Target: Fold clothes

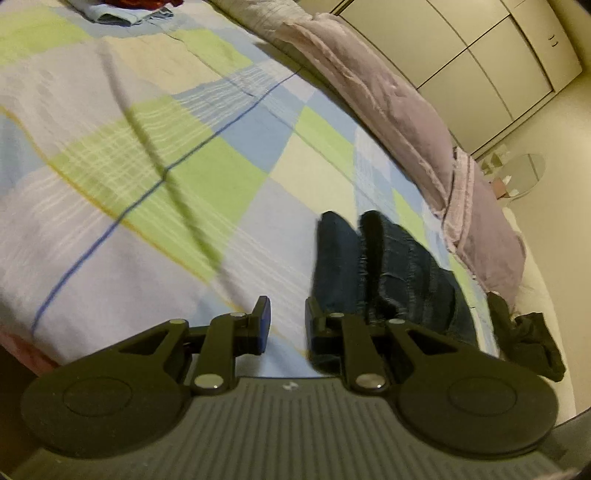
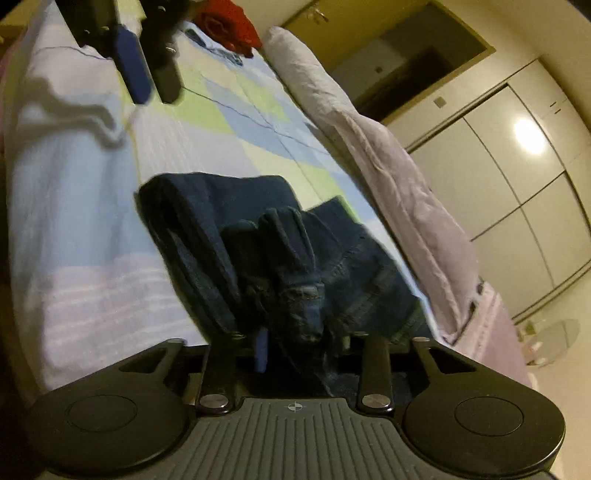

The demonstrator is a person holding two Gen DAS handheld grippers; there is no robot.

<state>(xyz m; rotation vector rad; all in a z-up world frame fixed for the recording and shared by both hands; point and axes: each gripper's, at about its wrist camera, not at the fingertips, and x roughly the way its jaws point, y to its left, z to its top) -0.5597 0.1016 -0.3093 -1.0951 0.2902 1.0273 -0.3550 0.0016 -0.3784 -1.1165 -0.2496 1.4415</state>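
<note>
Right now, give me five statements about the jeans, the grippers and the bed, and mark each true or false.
1. The right gripper is clamped on a bunch of the dark jeans. True.
2. The left gripper holds the jeans too. False: its fingers stand apart with only bedspread between them, the jeans beside its right finger.
3. The jeans lie on a checked bedspread of green, blue and cream. True.
4. A red garment lies at the far end of the bed. True.
5. The lilac quilt covers the jeans. False: it is heaped along the bed's side, apart from them.
</note>
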